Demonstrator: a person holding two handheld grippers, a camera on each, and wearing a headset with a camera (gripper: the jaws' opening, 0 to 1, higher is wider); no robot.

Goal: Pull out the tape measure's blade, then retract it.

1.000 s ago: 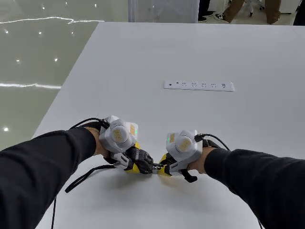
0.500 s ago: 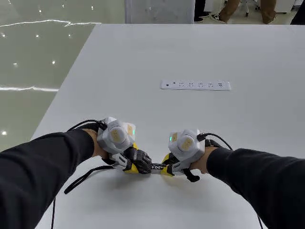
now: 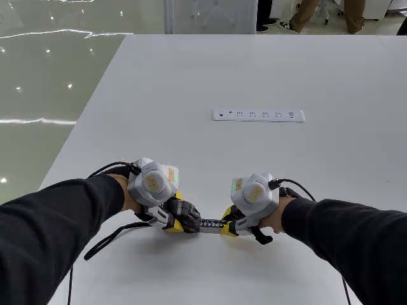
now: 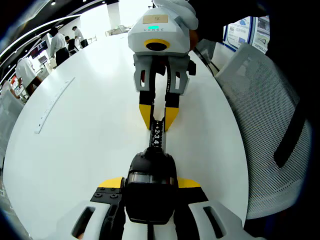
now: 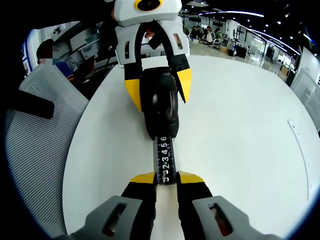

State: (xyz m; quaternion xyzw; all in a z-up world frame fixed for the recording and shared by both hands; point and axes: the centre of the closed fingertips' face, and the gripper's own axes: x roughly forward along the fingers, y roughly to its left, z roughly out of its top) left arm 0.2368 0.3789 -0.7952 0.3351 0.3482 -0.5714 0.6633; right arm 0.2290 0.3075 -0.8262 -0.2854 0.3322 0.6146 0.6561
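My head view looks down on the table [image 3: 191,76]; gripper views face each other close-up, sharing the blade [image 4: 157,134] mid-frame.

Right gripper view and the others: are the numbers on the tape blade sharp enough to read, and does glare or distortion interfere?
Right gripper view: blade numbers are sharp, 3 to 6 legible; the fisheye bends the table edge. Left gripper view: digits 2, 3, 4 are readable but smaller. Head view: the blade is too small to read; ceiling lights glare on the glossy floor, while the table is evenly lit with soft shadows.
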